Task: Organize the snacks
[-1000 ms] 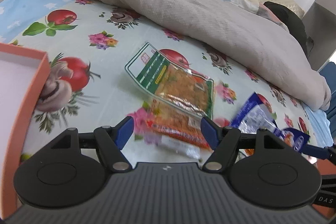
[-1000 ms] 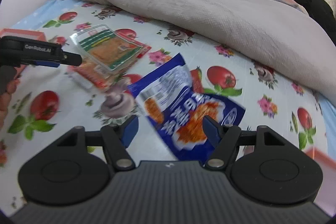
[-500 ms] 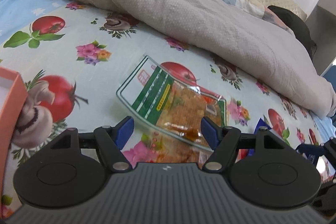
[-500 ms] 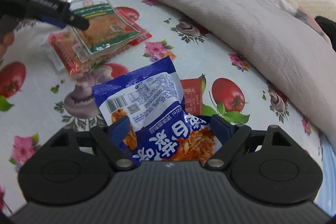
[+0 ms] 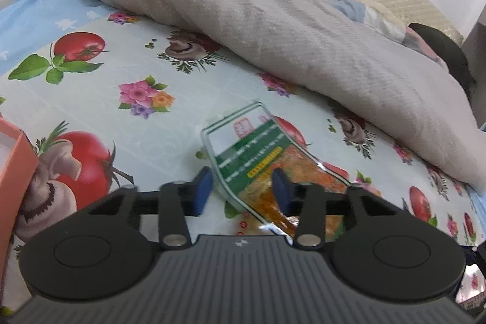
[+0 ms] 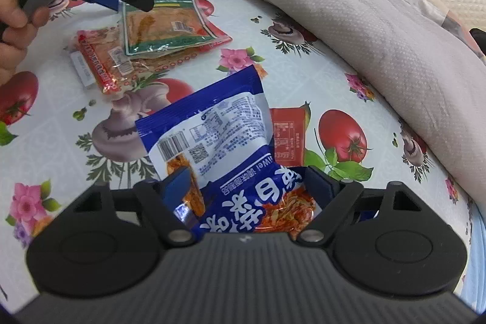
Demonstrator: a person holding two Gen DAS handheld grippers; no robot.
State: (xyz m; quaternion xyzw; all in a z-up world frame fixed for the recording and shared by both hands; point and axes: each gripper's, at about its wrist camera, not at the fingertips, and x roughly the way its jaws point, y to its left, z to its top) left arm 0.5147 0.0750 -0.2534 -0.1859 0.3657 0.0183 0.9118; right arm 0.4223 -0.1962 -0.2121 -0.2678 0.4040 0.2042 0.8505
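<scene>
The left gripper (image 5: 241, 187) has just been closing over the near corner of the green-labelled clear snack packet (image 5: 258, 160); its blue pads flank that corner with bare gaps on both sides, so the jaws stand apart and nothing is clamped. The packet lies flat on the vegetable-print sheet (image 5: 145, 59) of the bed, overlapping a red-edged packet (image 6: 100, 63) beneath it. The right gripper (image 6: 246, 184) has its jaws spread around the blue noodle packet (image 6: 212, 135), which rises up between them; they have just narrowed a little, yet whether the pads (image 6: 179, 181) actually press on the packet cannot be told (the lower half of the bag is hidden behind the gripper body). A small red sachet (image 6: 287, 135) pokes out from behind the blue bag, partly covered. The grey blanket (image 5: 273, 20) closes off the far side in a long ridge, leaving an open band of sheet between it and the packets. At the left frame edge an orange box (image 5: 16, 169) is cut off, only its rim showing. A hand (image 6: 12, 29) holding the left gripper is cropped at the right wrist view's left border
</scene>
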